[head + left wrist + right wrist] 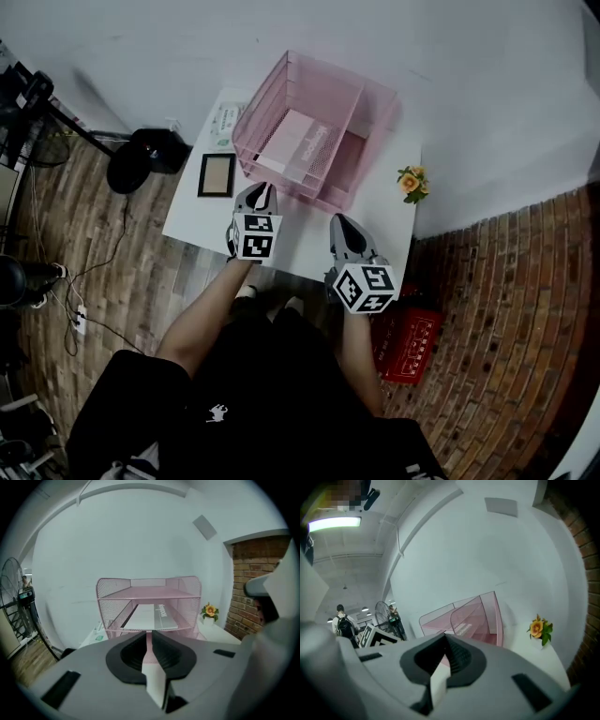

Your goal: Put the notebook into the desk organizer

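The notebook (298,141) lies inside the pink desk organizer (373,105). Nearer, the left gripper (257,193) and right gripper (341,225) hover, jaws closed, empty.

even bright indoor light; ceiling strip light (334,523) glares; strong fisheye warp, dark vignette corners; near gripper bodies blurred.

I can read nothing for certain: the notebook (154,617) lying in the pink desk organizer (112,606) carries a short dark word along its cover, too small for me to spell out. The paper sheet (225,120) on the counter (199,221) shows green print and the red crate (412,342) on the floor shows white lettering, both only blurs.
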Action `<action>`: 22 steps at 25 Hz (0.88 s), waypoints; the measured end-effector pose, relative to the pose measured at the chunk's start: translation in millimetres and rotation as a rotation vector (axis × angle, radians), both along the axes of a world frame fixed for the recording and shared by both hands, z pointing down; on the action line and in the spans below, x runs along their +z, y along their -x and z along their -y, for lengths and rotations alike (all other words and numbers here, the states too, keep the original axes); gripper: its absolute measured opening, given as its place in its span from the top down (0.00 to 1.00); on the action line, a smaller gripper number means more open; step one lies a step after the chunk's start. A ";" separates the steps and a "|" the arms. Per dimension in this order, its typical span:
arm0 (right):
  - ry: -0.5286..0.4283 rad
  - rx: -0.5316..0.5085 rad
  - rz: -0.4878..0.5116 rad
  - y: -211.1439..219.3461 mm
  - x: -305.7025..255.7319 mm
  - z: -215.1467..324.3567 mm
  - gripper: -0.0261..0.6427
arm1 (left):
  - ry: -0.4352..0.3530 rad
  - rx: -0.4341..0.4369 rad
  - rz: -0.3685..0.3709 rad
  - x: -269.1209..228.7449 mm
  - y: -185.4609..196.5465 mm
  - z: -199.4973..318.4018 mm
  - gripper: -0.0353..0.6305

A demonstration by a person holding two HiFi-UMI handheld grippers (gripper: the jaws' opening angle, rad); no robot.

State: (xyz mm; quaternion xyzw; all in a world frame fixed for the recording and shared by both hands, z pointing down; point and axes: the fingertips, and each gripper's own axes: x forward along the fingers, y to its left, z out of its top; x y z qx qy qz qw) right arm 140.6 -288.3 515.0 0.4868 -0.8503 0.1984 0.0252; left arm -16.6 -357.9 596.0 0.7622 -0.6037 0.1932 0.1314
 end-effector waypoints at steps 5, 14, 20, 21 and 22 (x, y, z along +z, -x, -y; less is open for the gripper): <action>-0.056 -0.061 0.031 3.1 -17.7 -4.7 0.96 | -0.002 0.048 -0.048 -20.3 -7.8 -35.3 0.94; -0.111 -0.082 0.029 5.0 -37.6 -15.3 0.96 | -0.083 0.057 -0.114 -62.9 -7.2 -85.5 0.94; -0.128 -0.026 0.018 2.8 -48.5 -38.3 0.96 | -0.119 0.145 -0.133 -83.5 -9.9 -109.4 0.94; -0.135 -0.016 0.012 3.8 -51.6 -43.9 0.96 | -0.126 0.159 -0.140 -86.2 -9.2 -113.8 0.94; -0.140 -0.004 0.006 5.0 -54.5 -49.8 0.96 | -0.133 0.175 -0.147 -89.2 -8.2 -118.6 0.94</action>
